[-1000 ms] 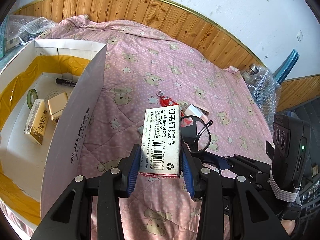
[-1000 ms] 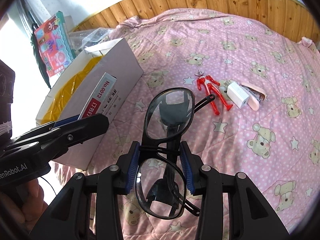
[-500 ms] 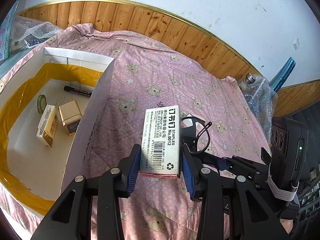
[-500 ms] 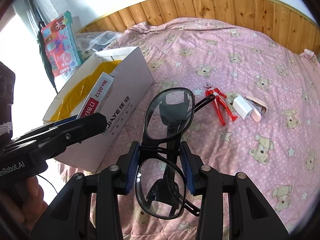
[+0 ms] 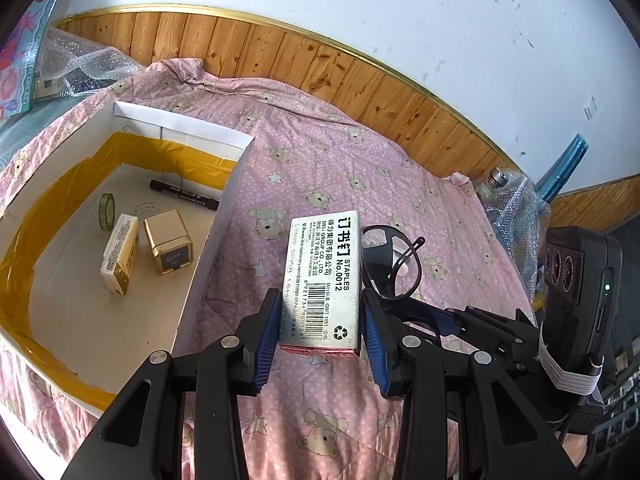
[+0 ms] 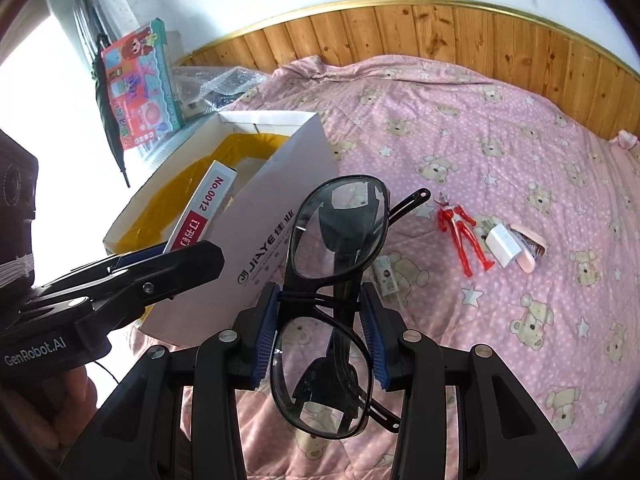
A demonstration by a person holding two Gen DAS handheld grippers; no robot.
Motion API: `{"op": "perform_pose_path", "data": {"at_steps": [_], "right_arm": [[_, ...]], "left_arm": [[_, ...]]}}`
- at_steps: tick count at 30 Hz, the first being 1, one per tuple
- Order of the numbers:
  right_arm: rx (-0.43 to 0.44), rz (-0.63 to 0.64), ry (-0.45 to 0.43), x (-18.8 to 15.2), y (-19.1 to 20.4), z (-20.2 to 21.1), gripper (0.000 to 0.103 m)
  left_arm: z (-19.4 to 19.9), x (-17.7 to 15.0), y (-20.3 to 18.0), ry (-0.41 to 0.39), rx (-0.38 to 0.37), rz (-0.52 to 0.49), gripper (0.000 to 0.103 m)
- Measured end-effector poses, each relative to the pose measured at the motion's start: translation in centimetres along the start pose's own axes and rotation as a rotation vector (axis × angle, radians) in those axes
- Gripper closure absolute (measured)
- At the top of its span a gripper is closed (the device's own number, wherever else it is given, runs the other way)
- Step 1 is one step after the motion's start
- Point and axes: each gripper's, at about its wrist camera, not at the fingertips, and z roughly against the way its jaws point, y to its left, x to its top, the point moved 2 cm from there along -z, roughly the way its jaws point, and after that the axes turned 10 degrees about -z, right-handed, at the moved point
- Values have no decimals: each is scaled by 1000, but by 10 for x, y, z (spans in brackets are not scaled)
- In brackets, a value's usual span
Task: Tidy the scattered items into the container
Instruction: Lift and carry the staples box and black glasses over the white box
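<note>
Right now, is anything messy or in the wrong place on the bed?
Yes. A red toy figure, a white charger and a pink case lie loose on the pink quilt, outside the box.

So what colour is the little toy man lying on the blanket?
The toy man is red with silver bits, clearest in the right wrist view.

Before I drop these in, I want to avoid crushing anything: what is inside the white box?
Inside the box, on its floor: a black marker, a green tape roll, a gold cube tin and a cream packet. The near wall hides the floor strip beside it.
</note>
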Motion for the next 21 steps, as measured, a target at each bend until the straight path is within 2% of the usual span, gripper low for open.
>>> {"op": "perform_pose_path", "data": {"at_steps": [21], "right_arm": [[20,80,-32,20,58,4,61]], "left_arm": [[35,-2,43,-57,26,60,63]]}}
